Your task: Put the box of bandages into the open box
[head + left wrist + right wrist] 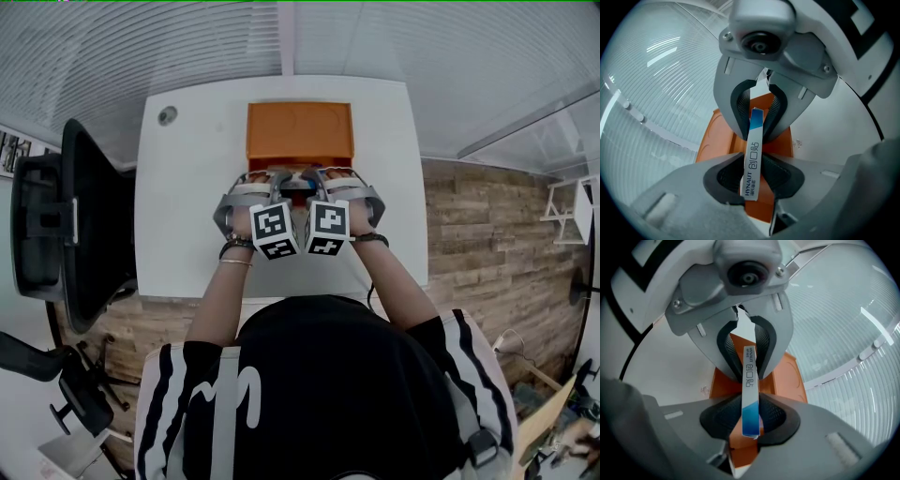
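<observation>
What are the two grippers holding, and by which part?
The bandage box: the left gripper pinches its white printed end, the right gripper its blue end.

HYNAUT, in dark capitals, runs along the narrow white side of the box of bandages, followed by the larger Chinese characters 创口贴; a line of small print beside the brand name is too fine to read. The right gripper view shows the same lettering, the characters toward the blue end
</observation>
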{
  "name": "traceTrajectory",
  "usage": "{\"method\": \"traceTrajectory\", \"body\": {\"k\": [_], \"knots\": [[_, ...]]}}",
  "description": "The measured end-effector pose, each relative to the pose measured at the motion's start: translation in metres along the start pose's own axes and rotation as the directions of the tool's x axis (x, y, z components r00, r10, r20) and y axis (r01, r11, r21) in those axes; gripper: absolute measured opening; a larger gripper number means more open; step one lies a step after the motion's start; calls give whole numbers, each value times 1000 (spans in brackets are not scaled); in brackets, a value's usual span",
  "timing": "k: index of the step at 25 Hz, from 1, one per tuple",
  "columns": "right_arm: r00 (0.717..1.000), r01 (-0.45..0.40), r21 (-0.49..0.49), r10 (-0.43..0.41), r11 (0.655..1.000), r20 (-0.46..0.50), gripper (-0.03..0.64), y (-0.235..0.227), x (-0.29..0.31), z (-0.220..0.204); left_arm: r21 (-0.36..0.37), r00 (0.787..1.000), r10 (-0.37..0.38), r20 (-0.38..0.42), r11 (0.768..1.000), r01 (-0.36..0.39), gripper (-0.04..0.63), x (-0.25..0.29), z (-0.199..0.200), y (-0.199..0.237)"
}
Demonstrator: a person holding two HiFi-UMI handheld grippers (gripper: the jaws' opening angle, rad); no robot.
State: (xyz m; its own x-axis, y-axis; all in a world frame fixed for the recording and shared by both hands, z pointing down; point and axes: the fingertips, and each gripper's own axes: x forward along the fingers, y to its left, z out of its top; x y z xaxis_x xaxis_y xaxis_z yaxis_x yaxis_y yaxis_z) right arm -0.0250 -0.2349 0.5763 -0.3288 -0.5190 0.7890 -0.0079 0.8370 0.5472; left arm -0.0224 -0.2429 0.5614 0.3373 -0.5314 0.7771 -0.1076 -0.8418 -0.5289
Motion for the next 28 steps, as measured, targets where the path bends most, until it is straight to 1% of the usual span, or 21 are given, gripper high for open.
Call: {"method": "traceTrajectory", "body": {"k": [8,13,20,24,28], "knots": [[1000,-7,5,7,1000,-5,98,-3,2,-2,-9,1000,-2,-5,1000,2,115,4,-1,4],[999,2,-13,-3,1000,-34,98,-5,8,-11,-8,1000,2,-15,1000,-2,115,6,-3,8],[999,10,-13,-10,1000,-35,100,-9,10,-13,-10,1000,2,-19,1000,-2,115,9,-1,11],[1000,5,3,-5,1000,-10,100,-12,9,-5,-20,1000,-11,-4,1000,11,117,10,-1,11],[1000,12,-2,-12,1000,-26,100,-14,13,-10,-16,1000,-8,-5,1000,8,116,13,-2,13]]}}
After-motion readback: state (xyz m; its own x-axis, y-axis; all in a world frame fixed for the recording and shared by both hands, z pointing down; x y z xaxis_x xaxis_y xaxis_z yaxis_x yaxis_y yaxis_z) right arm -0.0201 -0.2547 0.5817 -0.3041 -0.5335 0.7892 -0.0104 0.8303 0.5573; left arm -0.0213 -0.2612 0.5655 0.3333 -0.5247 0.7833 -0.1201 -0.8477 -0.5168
